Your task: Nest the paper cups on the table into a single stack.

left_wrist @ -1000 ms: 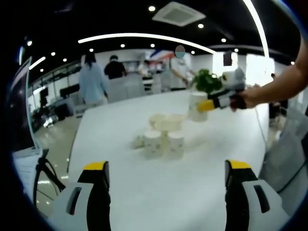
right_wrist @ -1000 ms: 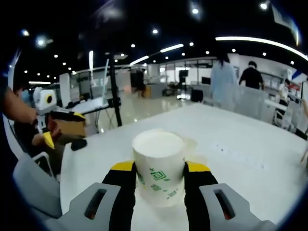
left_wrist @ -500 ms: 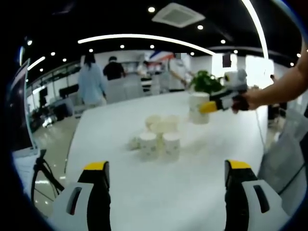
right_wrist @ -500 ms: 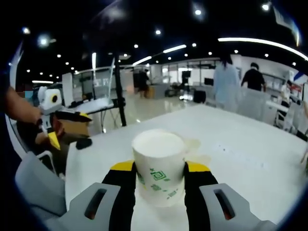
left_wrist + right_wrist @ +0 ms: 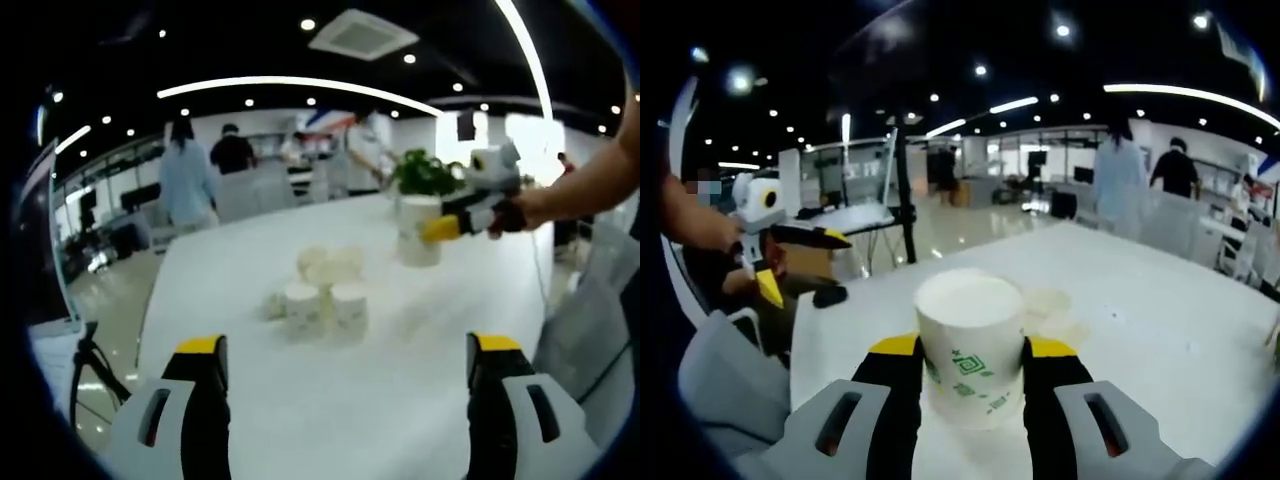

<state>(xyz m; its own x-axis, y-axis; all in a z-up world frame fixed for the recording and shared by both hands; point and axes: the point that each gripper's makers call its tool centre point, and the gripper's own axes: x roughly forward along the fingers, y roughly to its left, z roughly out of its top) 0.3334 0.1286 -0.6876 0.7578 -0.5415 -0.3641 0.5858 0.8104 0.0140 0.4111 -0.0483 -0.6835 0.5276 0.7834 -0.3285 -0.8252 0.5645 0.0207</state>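
In the left gripper view, the left gripper point(image 5: 348, 400) is hovering low over the near part of the white table point(image 5: 350, 400) with its yellow-tipped jaws spread wide and nothing between them. Further along the table, near its middle, a cluster of paper cups point(image 5: 320, 292) is sitting bunched together, two upright in front with more pale ones touching behind; how many there are is too blurred to tell. To the right of the cluster and apart from it, the right gripper point(image 5: 455, 222) is carrying a single paper cup point(image 5: 418, 230) above the far side of the table, in front of a green plant point(image 5: 424, 172). In the right gripper view, that gripper point(image 5: 972, 375) is clamping the cup point(image 5: 971, 345) by its lower wall, rim up and mouth open. Such cups are probably very light, thin-walled and easily dented, so a gentle squeeze on the side wall below the stiffer rolled rim looks safest; a hard pinch would likely ovalise the mouth and make nesting harder. They could also tip or slide on the smooth tabletop when nudged.
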